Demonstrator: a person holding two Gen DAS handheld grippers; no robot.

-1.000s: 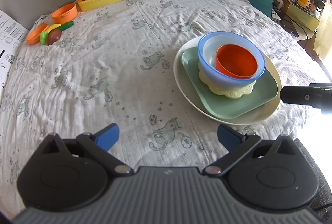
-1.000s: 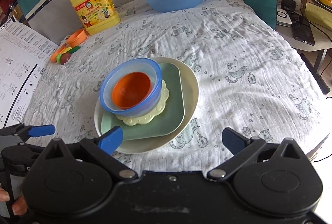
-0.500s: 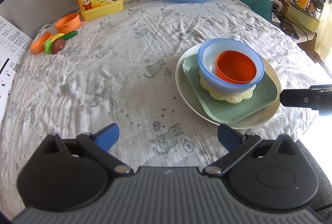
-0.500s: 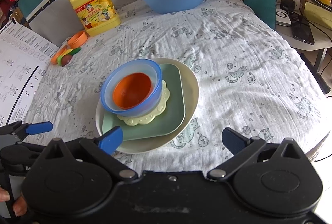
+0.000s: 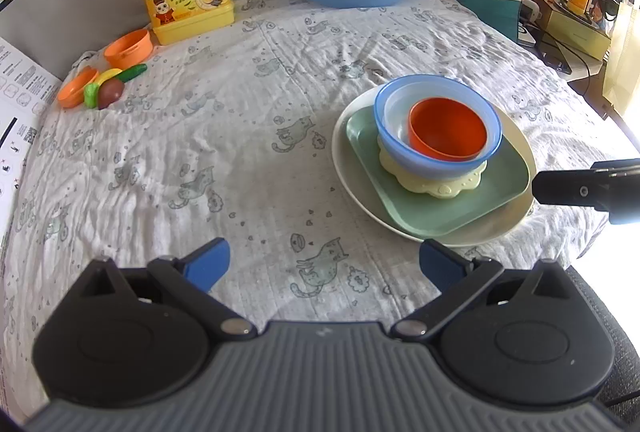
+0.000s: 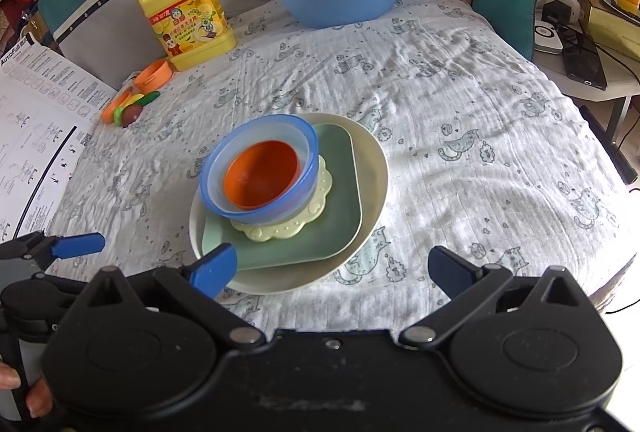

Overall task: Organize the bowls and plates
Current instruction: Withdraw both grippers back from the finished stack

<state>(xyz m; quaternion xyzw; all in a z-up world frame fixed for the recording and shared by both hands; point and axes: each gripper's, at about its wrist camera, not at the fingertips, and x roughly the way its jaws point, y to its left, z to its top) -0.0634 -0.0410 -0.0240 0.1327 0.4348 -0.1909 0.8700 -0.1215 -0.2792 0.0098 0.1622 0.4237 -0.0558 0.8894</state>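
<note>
Both grippers — left gripper (image 5: 322,266) and right gripper (image 6: 332,270) — have drawn back a little with jaws spread and empty, suggesting stacking is done: near mid-table, orange bowl (image 6: 262,179) nests in blue bowl (image 6: 260,173) on a scalloped mat (image 6: 280,228), green plate (image 6: 340,224) and cream plate (image 6: 372,171).

Bright daylight, right-edge glare, fisheye warp.

Both your grippers held wide, nothing gripped.
Your left gripper (image 5: 323,264) points forward with its blue-tipped fingers (image 5: 208,264) spread and nothing between them. Your right gripper (image 6: 334,270) is level, its jaws likewise gaping. Fingertips of your left hand (image 6: 38,398) wrap the left gripper's handle at the lower frame edge.
</note>
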